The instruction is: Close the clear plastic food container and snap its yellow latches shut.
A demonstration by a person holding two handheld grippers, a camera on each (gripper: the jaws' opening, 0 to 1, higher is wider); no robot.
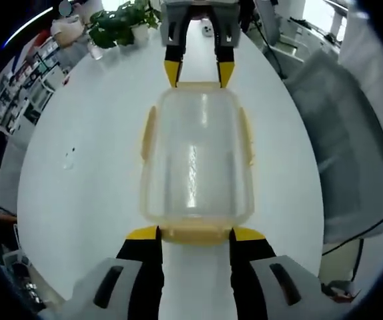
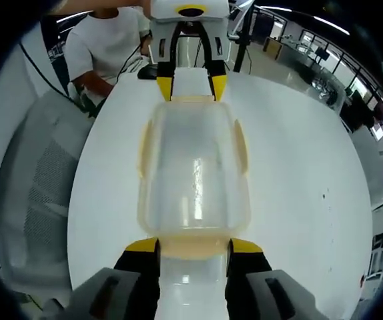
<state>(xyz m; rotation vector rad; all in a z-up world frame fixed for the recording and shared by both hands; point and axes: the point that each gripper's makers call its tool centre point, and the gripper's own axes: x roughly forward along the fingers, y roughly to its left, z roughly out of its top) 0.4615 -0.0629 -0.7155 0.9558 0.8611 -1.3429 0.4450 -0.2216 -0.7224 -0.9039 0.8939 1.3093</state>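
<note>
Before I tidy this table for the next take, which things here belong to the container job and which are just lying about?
Job: clear plastic food container with yellow latches; left hand-held gripper and right hand-held gripper, one at each end.

Lying about: green potted plant; grey chair; person in a white shirt.

White round table, potted plant, grey chair, ceiling strip lights.

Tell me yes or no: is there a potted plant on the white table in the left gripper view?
Yes, a green potted plant stands on the white table at its far edge, beyond the clear container.
</note>
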